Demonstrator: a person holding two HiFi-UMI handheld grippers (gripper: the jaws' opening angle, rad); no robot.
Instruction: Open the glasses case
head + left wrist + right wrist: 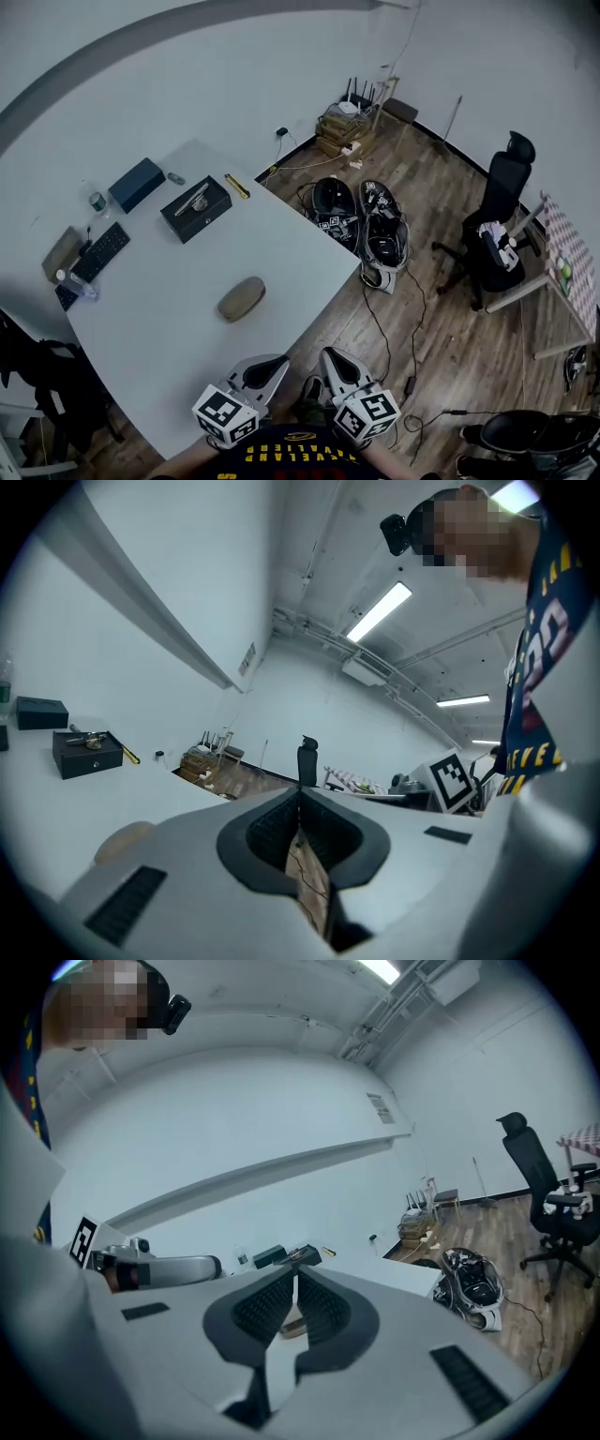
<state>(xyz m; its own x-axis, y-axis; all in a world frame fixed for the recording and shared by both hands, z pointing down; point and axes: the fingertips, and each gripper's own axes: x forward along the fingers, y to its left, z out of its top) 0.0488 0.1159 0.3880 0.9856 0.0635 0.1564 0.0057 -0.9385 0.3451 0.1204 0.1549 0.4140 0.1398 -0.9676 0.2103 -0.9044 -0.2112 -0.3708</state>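
Observation:
The glasses case [242,298], a closed tan oval, lies on the white table [169,337] near its right edge. Both grippers hover at the table's near corner, short of the case and not touching it. My left gripper [273,362] is shut with nothing between its jaws; the case [120,842] shows low at the left of the left gripper view, beside the left gripper [300,795]. My right gripper [330,356] is also shut and empty, its tips together [296,1277]. A sliver of the case [292,1327] shows through the gap behind those tips.
At the table's far side stand a black box [195,208] with a metal piece on it, a dark blue box [136,184], a keyboard [98,255] and a yellow item [236,187]. Bags [367,223], cables and an office chair [495,220] are on the wooden floor to the right.

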